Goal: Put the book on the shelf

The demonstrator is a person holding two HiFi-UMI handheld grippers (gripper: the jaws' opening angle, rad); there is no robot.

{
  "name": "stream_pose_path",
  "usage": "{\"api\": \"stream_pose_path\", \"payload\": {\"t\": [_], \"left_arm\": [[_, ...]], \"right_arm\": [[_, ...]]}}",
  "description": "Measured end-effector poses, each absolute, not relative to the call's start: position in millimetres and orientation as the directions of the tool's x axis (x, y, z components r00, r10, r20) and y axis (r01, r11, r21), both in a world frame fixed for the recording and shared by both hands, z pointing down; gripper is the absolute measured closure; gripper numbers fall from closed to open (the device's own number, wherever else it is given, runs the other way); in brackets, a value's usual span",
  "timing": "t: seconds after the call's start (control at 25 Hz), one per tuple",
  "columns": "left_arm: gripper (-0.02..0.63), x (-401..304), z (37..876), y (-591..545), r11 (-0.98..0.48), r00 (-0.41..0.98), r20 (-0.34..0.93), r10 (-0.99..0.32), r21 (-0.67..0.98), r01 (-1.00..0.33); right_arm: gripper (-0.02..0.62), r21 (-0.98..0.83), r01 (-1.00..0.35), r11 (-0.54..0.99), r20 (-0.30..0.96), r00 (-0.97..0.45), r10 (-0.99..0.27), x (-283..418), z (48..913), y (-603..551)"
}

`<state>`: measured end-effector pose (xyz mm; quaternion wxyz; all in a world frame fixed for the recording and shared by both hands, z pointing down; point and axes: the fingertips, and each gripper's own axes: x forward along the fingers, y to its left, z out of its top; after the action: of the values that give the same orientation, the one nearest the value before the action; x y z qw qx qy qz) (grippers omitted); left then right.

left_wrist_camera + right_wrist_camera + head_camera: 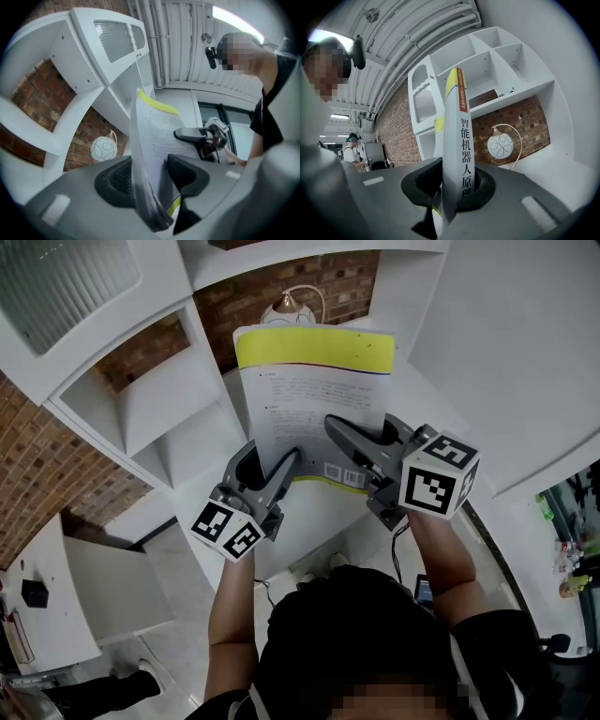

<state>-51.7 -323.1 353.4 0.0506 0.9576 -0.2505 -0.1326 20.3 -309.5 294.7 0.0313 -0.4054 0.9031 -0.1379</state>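
The right gripper (454, 183) is closed on the book (457, 140), its dark ribbed pads pressing both covers low down beside the spine, and the book stands upright between them. The left gripper (150, 176) is spread wide. The book's open page edge (154, 136) stands between its jaws, close against one pad, while the other pad stands clear of the cover with a shadowed gap, so this gripper only brackets the book. In the head view both grippers meet at the book's lower edge, the left gripper (270, 460) at the lower left and the right gripper (361, 432) at the lower right. The book (314, 399) is held up in front of the white shelf (141, 399), with its top edge toward the opening that has a brick wall (281, 296) behind it. It is a thin softcover with a matte white cover, fine grey print and a bright yellow band across the top; the narrow spine is white with large dark characters, a red strip and yellow near its top. The shelf is smooth, painted white, with curved walls and angular compartments. A round white globe lamp (500, 145) with looping line patterns and a thin arched metal stem sits in the opening against the rough red brick.
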Motion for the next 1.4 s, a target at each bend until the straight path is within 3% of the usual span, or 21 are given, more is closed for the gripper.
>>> {"api": "stream_pose_path", "payload": {"t": [0.6,0.84,1.2,1.4], "left_arm": [[0.375,-54.9,318.6,-342.8,-0.776,0.749,-0.228,-0.622,0.052,-0.629],[0.427,-55.1,307.3,-349.3,-0.707,0.694,-0.223,-0.685,-0.027,-0.707],[0.587,-56.1,269.4,-357.9,-0.649,0.631,-0.306,-0.713,-0.053,-0.759],[0.597,-46.0,279.6,-356.7,-0.649,0.644,-0.307,-0.7,-0.101,-0.754]], "right_arm": [[0.529,-0.215,-0.691,0.69,-0.03,-0.702,-0.712,38.4,240.3,-334.2],[0.529,-0.149,-0.728,0.67,-0.04,-0.672,-0.739,49.7,213.4,-351.2],[0.529,-0.099,-0.73,0.676,-0.117,-0.666,-0.737,62.5,160.6,-376.4],[0.529,-0.086,-0.717,0.692,-0.15,-0.677,-0.72,64.3,166.3,-377.2]]}}
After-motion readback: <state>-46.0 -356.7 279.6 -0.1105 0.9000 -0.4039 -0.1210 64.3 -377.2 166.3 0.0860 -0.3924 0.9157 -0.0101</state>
